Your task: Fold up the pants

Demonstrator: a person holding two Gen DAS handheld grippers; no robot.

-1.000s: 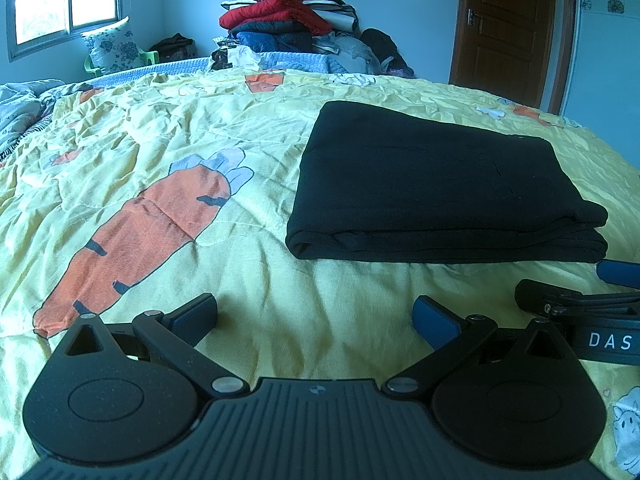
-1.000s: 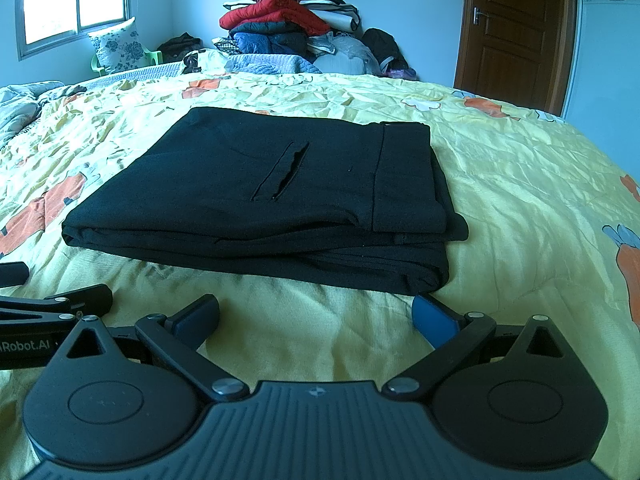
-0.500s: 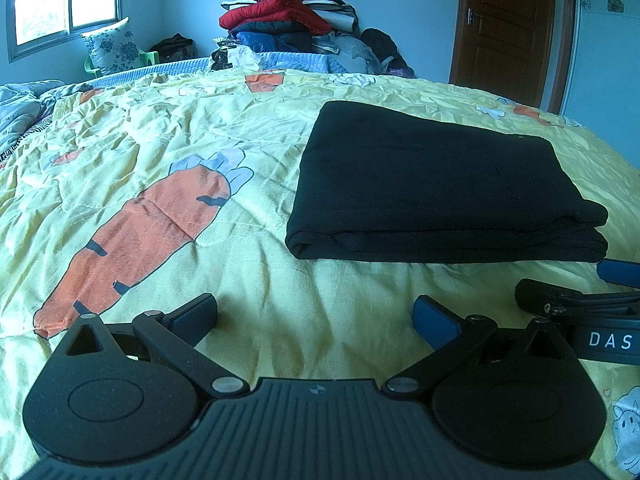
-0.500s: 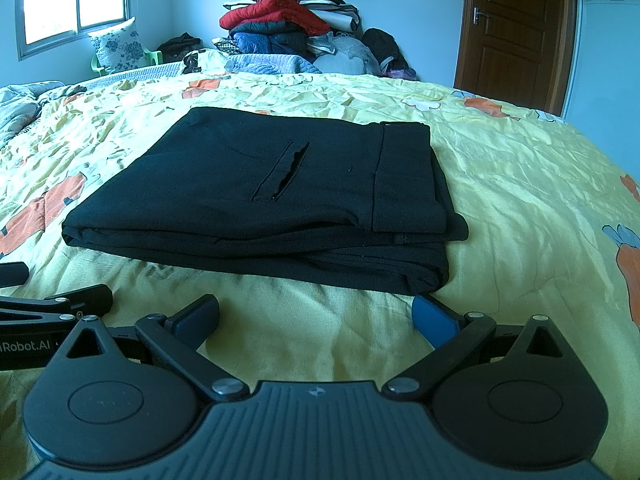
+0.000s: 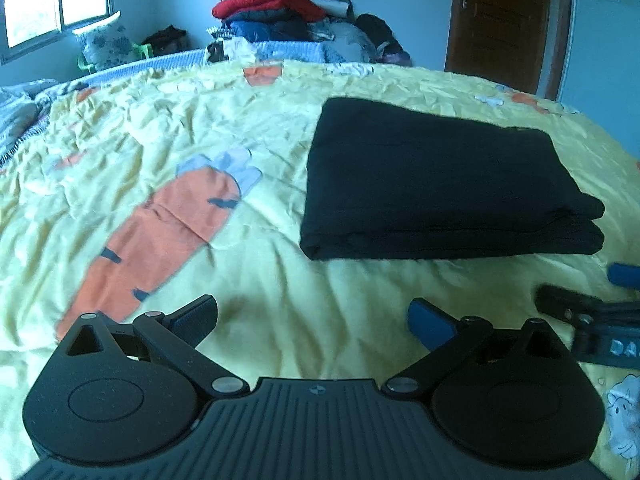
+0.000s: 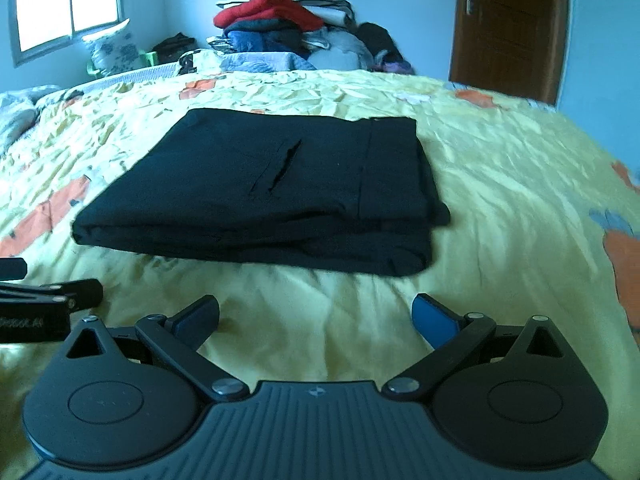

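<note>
The black cloth pants point(image 6: 256, 184) lie folded into a neat flat rectangle on the bed, on top of the yellow quilt with orange carrot pictures point(image 5: 160, 220). From the right wrist view they sit in the middle, just ahead of the tool. From the left wrist view they sit ahead and to the right. A slit pocket shows on the top layer, and several layers are stacked at the near edge.

The pants look soft and floppy — not stiff at all. They are probably light, and the layers could slide apart if only the top one is pulled. A good place to take hold would be the thick near edge, pinching all the layers together, one corner for each tool.

The left tool point(image 5: 314, 318) is spread wide open. It holds nothing, and only the quilt shows between its blue pads. The right tool point(image 6: 316, 316) is spread just as wide and also holds nothing. Both sit near the pants but do not touch them — yellow quilt shows in between.

The folding looks finished, or very close to it.
</note>
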